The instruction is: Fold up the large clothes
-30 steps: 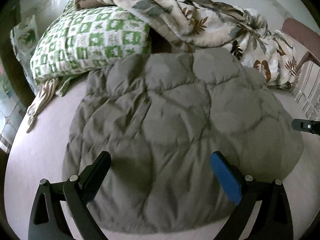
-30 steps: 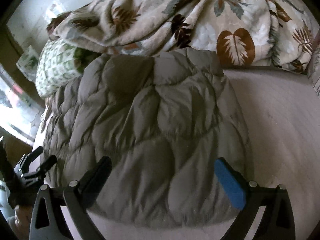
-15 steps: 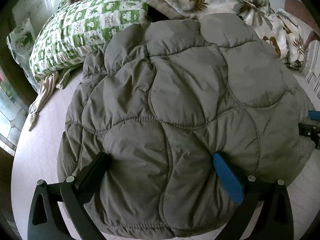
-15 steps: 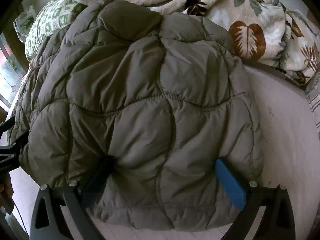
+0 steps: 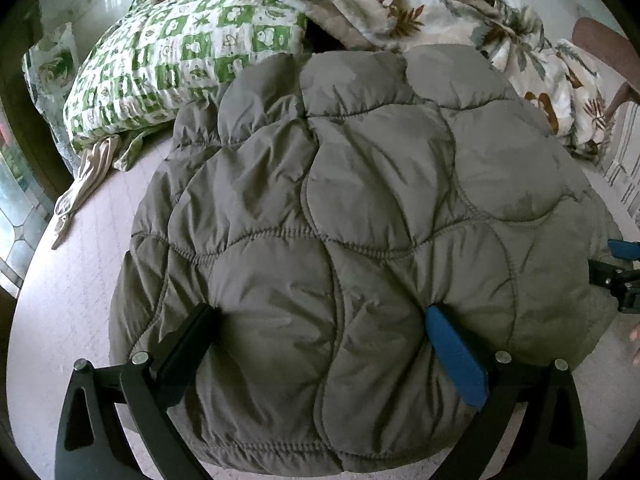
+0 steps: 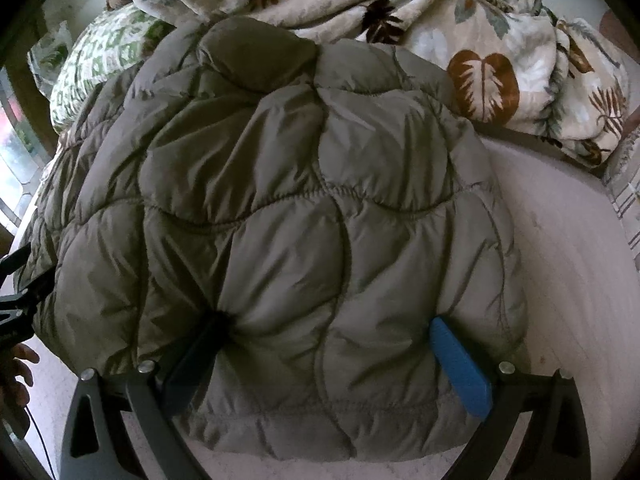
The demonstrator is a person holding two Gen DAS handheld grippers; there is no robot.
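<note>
Olive-grey quilted puffer jacket (image 5: 360, 240) lies folded on the pale pink bed sheet (image 5: 80, 264), and I judge I'm flattening it, left gripper (image 5: 320, 320) and right gripper (image 6: 328, 328) both spread wide, tips seemingly dimpling its near edge; next, lift away.

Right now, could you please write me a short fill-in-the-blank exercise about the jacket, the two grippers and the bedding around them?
1. The quilted jacket is ____ in colour.
2. Both the left gripper and the right gripper have their jaws ____, pressing into the jacket.
3. The pillow beyond the jacket is checked white and ____.
4. The blanket carries a ____ print.

Missing words: grey; open; green; leaf
</note>
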